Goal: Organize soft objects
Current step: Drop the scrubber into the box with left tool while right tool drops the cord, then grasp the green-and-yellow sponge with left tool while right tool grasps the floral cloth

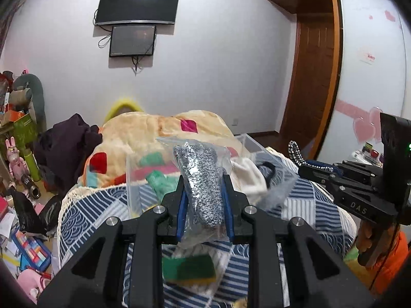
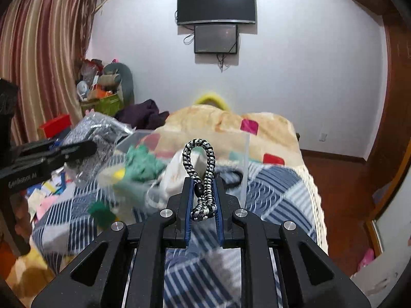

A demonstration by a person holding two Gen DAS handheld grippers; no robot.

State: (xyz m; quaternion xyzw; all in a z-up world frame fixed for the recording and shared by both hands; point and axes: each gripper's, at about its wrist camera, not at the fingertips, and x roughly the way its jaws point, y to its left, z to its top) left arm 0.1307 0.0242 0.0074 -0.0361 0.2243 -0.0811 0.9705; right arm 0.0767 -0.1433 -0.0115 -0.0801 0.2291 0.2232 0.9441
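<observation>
Inside, the clear bin (image 1: 133, 179) holds green and white cloths; left hand-held gripper (image 1: 204, 192) clamps a bagged speckled knit (image 1: 203, 179), right hand-held gripper (image 2: 203, 192) pinches a braided cord loop (image 2: 199, 164).

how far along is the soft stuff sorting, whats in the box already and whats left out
Done: green fabric and a white soft item already sit in the clear bin. In hand: the left gripper clamps a bagged speckled grey knit; the right gripper clamps a braided black-and-white cord. Left: those two, plus the green-and-yellow sponge on the striped bedspread.
</observation>
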